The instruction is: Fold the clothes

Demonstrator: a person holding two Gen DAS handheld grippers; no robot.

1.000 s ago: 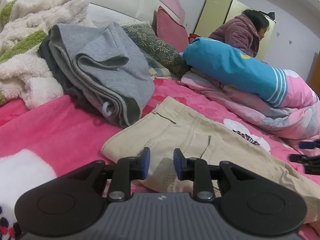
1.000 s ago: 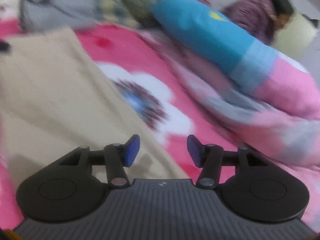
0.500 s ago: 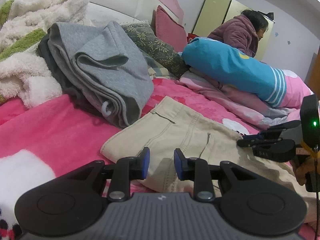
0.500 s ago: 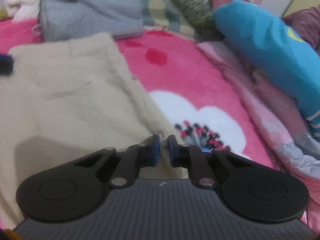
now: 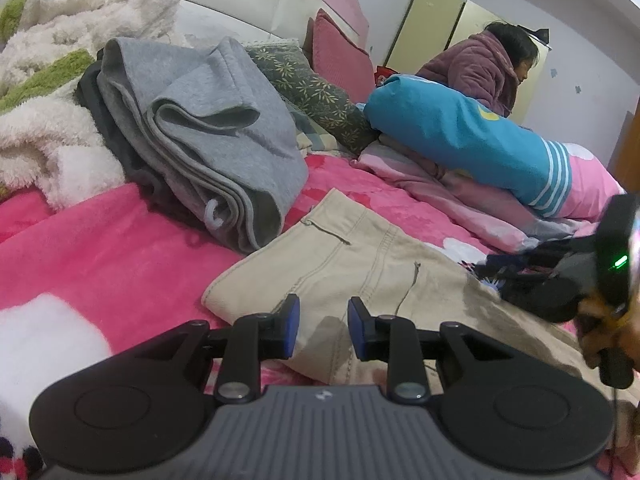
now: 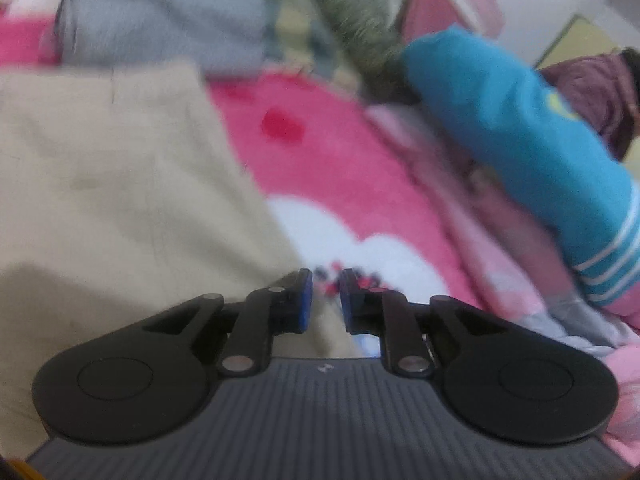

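Beige trousers lie flat on the pink blanket, waistband toward the grey pile. My left gripper hovers low over their near edge, jaws a narrow gap apart, nothing pinched. In the left wrist view my right gripper comes in from the right, its tips at the trousers' far edge. In the blurred right wrist view the right gripper sits at the right edge of the trousers. Its jaws are opening slightly, and only the blanket's flower print shows through the narrow gap.
A folded grey garment rests behind the trousers on a dark one. A fluffy white and green blanket is heaped at the left. Pillows and a blue and pink rolled quilt line the back. A person in a purple coat sits behind it.
My right gripper swept left to the trousers' right edge and its jaws went from wide to a narrow gap. The left gripper stayed put.
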